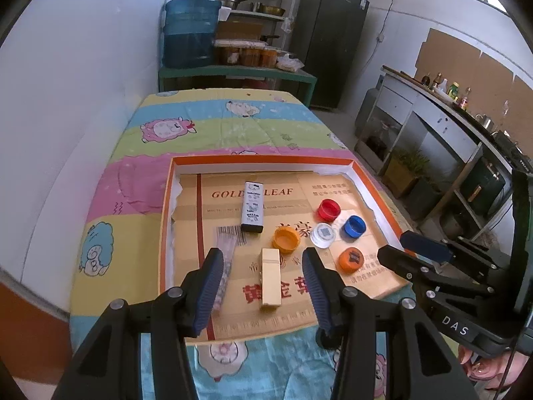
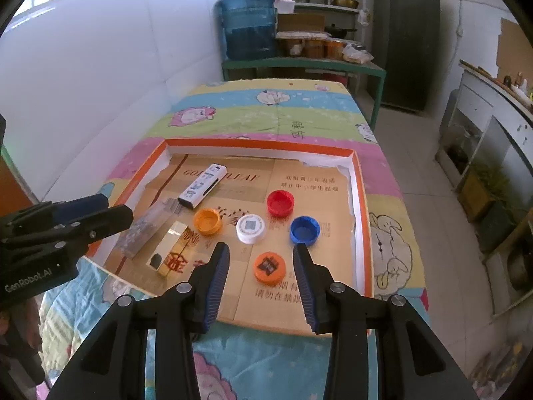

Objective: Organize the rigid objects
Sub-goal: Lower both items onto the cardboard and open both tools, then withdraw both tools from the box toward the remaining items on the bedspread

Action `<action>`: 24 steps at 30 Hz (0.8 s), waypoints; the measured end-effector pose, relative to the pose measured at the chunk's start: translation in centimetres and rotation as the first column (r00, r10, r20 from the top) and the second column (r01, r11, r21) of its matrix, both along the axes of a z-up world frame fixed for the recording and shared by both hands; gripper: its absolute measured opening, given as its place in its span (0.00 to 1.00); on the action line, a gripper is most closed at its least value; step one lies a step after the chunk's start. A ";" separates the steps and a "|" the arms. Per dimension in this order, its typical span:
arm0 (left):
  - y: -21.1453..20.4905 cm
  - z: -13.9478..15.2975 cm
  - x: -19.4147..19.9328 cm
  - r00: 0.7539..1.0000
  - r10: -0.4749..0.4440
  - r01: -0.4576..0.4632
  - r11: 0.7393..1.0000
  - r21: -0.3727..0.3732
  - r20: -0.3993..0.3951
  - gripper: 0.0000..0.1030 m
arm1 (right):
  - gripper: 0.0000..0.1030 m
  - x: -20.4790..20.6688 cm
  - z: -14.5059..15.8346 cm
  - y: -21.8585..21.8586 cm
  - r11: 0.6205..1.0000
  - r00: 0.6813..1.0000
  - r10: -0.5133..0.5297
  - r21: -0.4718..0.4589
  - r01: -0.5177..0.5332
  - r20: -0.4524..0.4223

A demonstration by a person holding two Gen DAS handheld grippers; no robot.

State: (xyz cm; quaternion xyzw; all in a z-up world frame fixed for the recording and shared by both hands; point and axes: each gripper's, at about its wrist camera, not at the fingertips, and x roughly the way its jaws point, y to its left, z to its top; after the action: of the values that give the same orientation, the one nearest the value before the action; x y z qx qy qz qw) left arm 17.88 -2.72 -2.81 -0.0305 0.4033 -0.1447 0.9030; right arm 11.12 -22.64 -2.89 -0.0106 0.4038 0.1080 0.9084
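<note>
Both grippers are held above the near edge of a shallow orange-rimmed tray [image 1: 168, 200] lined with flattened cardboard, which rests on a desk covered by a cartoon-sheep cloth [image 1: 213, 123]. The left gripper [image 1: 263, 286] is seen released, nothing between its jaws; just beyond its fingertips lies a gold box [image 1: 271, 276], with a clear patterned packet [image 1: 225, 263] by its left finger. A white-and-blue box [image 1: 253, 206] lies further ahead. The right gripper [image 2: 261, 278] is likewise released and empty; an orange cap with a dark label [image 2: 269, 267] lies below and between its fingertips. Ahead of it are found a white cap [image 2: 250, 228], a blue cap [image 2: 304, 230], a red cap [image 2: 280, 203] and an open orange cap [image 2: 207, 221].
</note>
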 end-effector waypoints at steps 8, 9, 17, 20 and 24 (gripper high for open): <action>-0.2 0.1 -3.2 1.000 -0.024 0.024 1.000 0.000 0.005 0.48 | 0.40 -2.7 0.5 0.2 1.000 1.000 -0.001 0.005 0.000 0.010; -0.3 0.0 -3.5 1.000 -0.029 0.029 1.000 0.001 0.005 0.48 | 0.40 -3.0 0.5 0.1 1.000 1.000 -0.002 0.006 0.002 0.011; -1.7 -1.5 -8.0 0.996 -0.093 0.093 0.996 0.007 -0.004 0.48 | 0.40 -5.3 0.4 -0.3 1.000 1.000 -0.022 0.003 0.022 0.009; -2.2 -2.6 -10.2 0.992 -0.127 0.127 0.992 0.010 -0.008 0.48 | 0.40 -6.0 0.4 -0.5 1.000 1.000 -0.030 -0.001 0.030 0.010; -3.1 -4.4 -13.9 0.983 -0.182 0.182 0.983 0.032 -0.007 0.48 | 0.40 -6.6 0.3 -0.6 0.999 0.999 -0.036 -0.004 0.036 0.009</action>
State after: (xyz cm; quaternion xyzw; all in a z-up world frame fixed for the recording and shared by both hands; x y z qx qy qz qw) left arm 4.02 -5.86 -7.19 0.0209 0.4085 -0.2198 0.8857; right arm 4.50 -23.28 -2.55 -0.0056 0.4002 0.0910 0.9119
